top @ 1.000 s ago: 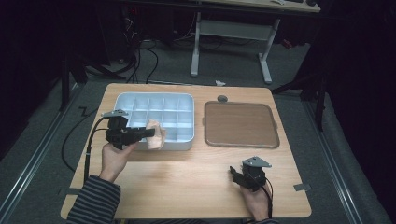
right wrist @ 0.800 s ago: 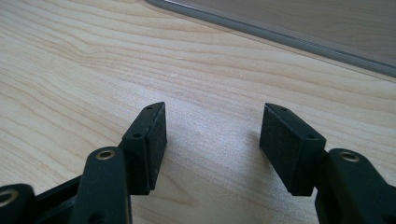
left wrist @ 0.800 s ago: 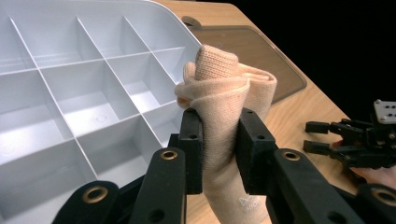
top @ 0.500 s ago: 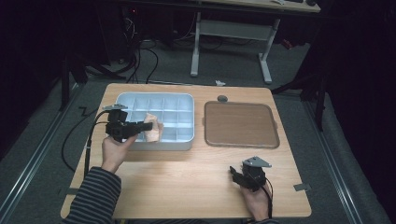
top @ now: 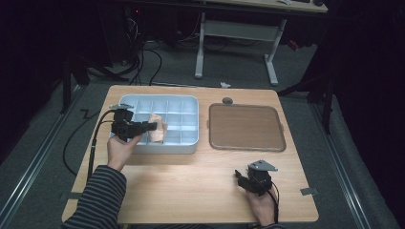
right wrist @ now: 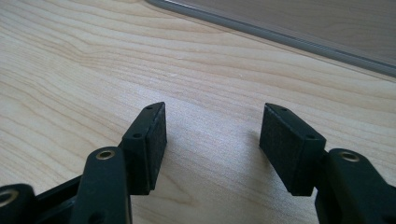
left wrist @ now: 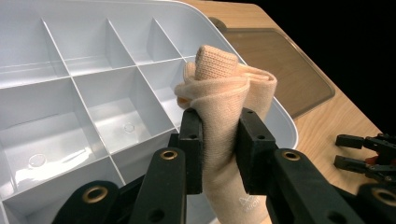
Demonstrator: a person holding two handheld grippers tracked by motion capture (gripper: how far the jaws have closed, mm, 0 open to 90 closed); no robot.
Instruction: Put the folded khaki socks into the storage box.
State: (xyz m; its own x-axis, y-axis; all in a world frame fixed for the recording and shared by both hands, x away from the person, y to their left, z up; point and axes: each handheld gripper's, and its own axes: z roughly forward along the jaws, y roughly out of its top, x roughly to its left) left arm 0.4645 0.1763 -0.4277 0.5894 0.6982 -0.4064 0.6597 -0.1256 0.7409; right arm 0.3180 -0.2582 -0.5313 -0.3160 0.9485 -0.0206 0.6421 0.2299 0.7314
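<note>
A rolled beige sock (left wrist: 224, 98) is pinched between the black jaws of my left gripper (left wrist: 218, 149), which is shut on it. In the high view the left gripper (top: 152, 127) holds the sock (top: 157, 130) over the front middle compartments of the pale blue divided box (top: 191, 101). The box's compartments (left wrist: 102, 112) below the sock look bare. My right gripper (right wrist: 212, 144) stands open low over the wooden table, nothing between its pads. In the high view the right gripper (top: 240, 177) rests near the table's front right.
A brown tray (top: 246, 127) lies right of the box, its edge visible ahead of the right gripper (right wrist: 280, 37). A small dark round object (top: 227, 100) sits behind the tray. A black cable (top: 93, 143) trails from the left gripper off the table's left side.
My left gripper carried the sock up the frame and a little right, from the box's front edge to above its compartments. The right gripper stayed put.
</note>
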